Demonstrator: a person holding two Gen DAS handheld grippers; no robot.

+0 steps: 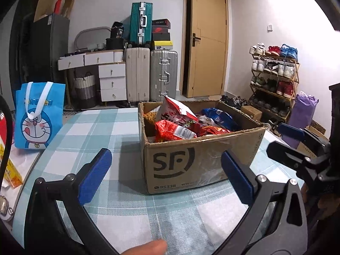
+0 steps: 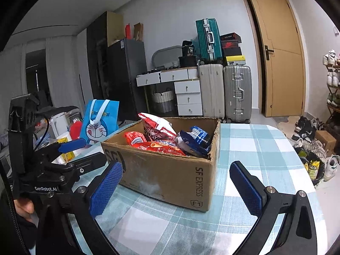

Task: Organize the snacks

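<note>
A brown SF cardboard box [image 1: 212,155] stands on the checked table, open on top and full of snack bags: several red ones [image 1: 176,131] and a blue one [image 1: 221,116]. It also shows in the right wrist view [image 2: 170,170], with red bags [image 2: 157,145] and a blue bag [image 2: 195,138]. My left gripper [image 1: 167,174] is open and empty, low over the table just in front of the box. My right gripper [image 2: 176,188] is open and empty, in front of the box's right corner. Each gripper shows at the edge of the other's view.
A blue Doraemon bag [image 1: 40,114] stands left of the box, also in the right wrist view [image 2: 99,125]. Yellow packets [image 1: 12,170] and a white kettle [image 2: 59,123] lie at the table's left. Suitcases [image 1: 148,74], drawers, door and shoe rack [image 1: 274,78] stand behind.
</note>
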